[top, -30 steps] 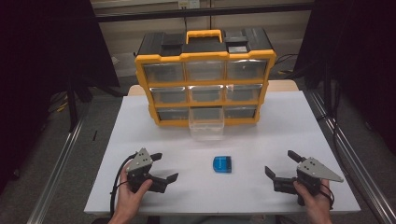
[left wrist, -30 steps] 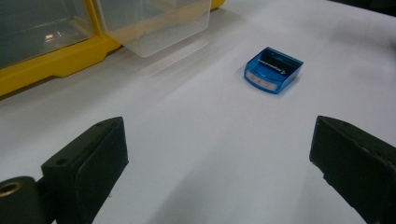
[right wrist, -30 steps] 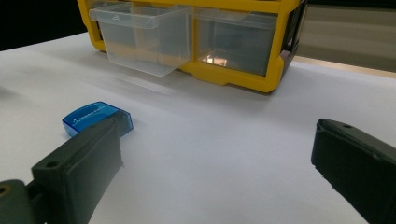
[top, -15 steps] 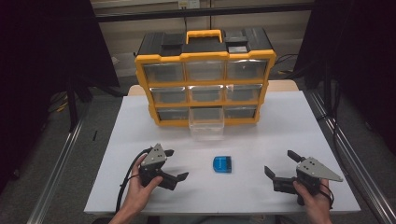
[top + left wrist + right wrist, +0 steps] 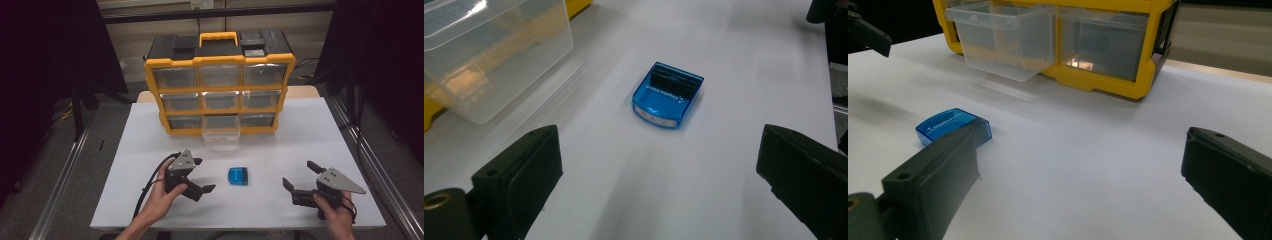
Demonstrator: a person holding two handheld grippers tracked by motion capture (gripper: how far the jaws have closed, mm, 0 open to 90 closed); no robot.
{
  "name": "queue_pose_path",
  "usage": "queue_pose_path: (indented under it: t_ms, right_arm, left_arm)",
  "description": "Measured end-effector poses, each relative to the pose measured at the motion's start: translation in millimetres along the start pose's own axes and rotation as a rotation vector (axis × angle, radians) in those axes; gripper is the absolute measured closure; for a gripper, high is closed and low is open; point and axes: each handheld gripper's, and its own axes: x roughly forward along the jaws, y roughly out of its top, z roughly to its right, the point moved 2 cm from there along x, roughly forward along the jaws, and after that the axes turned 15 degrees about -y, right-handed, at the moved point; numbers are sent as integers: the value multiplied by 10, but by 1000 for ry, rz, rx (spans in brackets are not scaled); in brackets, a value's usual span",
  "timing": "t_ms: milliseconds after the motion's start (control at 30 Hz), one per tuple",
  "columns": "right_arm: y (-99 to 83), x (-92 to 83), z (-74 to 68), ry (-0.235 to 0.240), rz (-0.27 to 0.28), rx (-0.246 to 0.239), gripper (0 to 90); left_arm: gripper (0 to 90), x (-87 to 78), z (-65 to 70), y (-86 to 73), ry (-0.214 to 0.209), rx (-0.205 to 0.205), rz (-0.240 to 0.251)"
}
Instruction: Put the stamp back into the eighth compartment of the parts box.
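Right, left gripper (image 5: 199, 176) is lined up on the blue box (image 5: 238, 176), jaws wide, nothing held. Seen from the left gripper view, the box (image 5: 667, 95) sits ahead of the fingertips, roughly centred in the gap, well short of the pads (image 5: 529, 165). It lies flat on the table (image 5: 280, 150), just off the open clear drawer (image 5: 221, 137) of the yellow cabinet (image 5: 220, 82). Best approach, I'd say: keep the jaws wide, advance low and level until the box is fully between the pads, then close across its two straight sides, not the curved end. It's smooth plastic and low, so grip near the table or it likely skids out. Drawer (image 5: 489, 50) is off to the left of the left finger; don't clip it on the way. Right gripper (image 5: 303, 181) is also wide, empty, parked well clear; box (image 5: 950, 126) shows just past its left finger (image 5: 933, 175).
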Motion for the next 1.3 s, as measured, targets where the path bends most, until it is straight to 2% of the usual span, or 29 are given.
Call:
queue_pose_path:
  t_ms: [167,267,300,333,367,533,600,733,900,933,967,1033,1067,1100,1133,1167,1200,1233,1300]
  right_arm:
    - [0,-1,7,3,-1,-1,16]
    - [0,-2,2,3,-1,1,16]
    - [0,0,2,2,1,-2,16]
    - [-1,-1,0,4,-1,-1,16]
    - [-1,0,1,6,-2,-1,16]
    - [0,5,-2,9,-3,-2,16]
    - [0,6,-3,9,-5,-1,16]
    - [0,5,1,9,-3,-2,16]
    - [0,5,0,11,-3,-1,16]
    - [0,6,-1,11,-3,-2,16]
    - [0,6,-3,12,-4,0,16]
    - [0,8,-2,12,-2,-2,16]
    - [-1,8,-2,12,-4,-1,16]
    - [-1,9,-1,12,-4,-1,16]
    - [-1,8,-1,12,-4,-1,17]
    - [-1,9,-1,13,-4,-1,16]
    - [-2,10,-2,13,-5,-1,17]
    - [-1,9,-1,13,-4,-1,16]
    - [-1,6,-6,15,-4,-1,16]
  left_arm:
    - [46,91,-47,42,-29,-9,-35]
    - [46,148,-61,52,-71,-18,-70]
    - [46,158,-67,61,-73,-11,-89]
    - [46,181,-60,70,-83,-23,-85]
    - [45,194,-68,82,-87,-4,-98]
    - [46,272,-84,162,-106,22,-130]
    - [46,300,-95,189,-125,12,-140]
    - [47,370,-104,246,-143,24,-160]
    - [47,469,-156,319,-159,37,-213]
    - [48,469,-177,344,-170,36,-244]
    - [48,490,-184,358,-159,30,-240]
    - [50,528,-202,380,-167,25,-237]
    - [53,537,-212,389,-185,30,-258]
    - [53,571,-214,381,-176,35,-257]
    - [52,589,-220,377,-181,37,-277]
    - [51,590,-235,386,-222,39,-314]
    - [53,613,-239,380,-231,49,-324]
    - [51,640,-236,371,-221,57,-323]
    - [50,665,-247,378,-239,53,-350]
